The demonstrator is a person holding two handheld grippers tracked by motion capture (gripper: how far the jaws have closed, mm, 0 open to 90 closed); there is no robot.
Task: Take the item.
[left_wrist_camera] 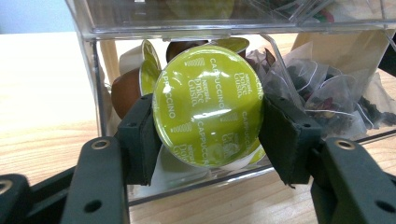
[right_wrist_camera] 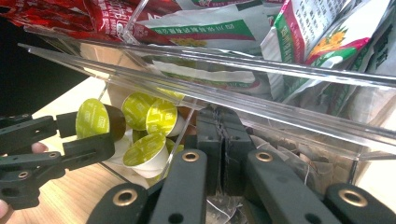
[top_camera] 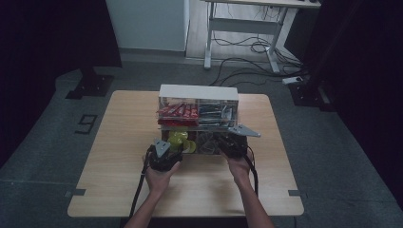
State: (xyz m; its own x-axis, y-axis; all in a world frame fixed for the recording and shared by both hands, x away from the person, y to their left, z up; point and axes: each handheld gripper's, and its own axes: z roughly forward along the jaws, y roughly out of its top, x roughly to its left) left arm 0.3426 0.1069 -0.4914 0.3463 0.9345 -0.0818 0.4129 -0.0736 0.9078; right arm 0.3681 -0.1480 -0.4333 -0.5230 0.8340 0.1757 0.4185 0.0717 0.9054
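A: Left gripper view first: what sits nearest the clear organizer [left_wrist_camera: 88, 60]?

B: The left gripper [left_wrist_camera: 208, 123], its jaws clamped on a green cappuccino capsule [left_wrist_camera: 208, 105], held foil-side toward the camera just in front of the organizer's lower left compartment.

A: And the right gripper [right_wrist_camera: 219, 135]?

B: Jaws pressed together with nothing seen between them, tips at the organizer's lower right compartment, over clear tea-bag sachets [left_wrist_camera: 322, 95].

A: Inside the organizer?

B: More green capsules [right_wrist_camera: 149, 121] piled in the lower left compartment; red packets [top_camera: 178, 111] upper left, green-and-white packets [right_wrist_camera: 303, 28] upper right.

A: Beyond it?

B: The wooden table [top_camera: 128, 114] runs on behind the organizer.
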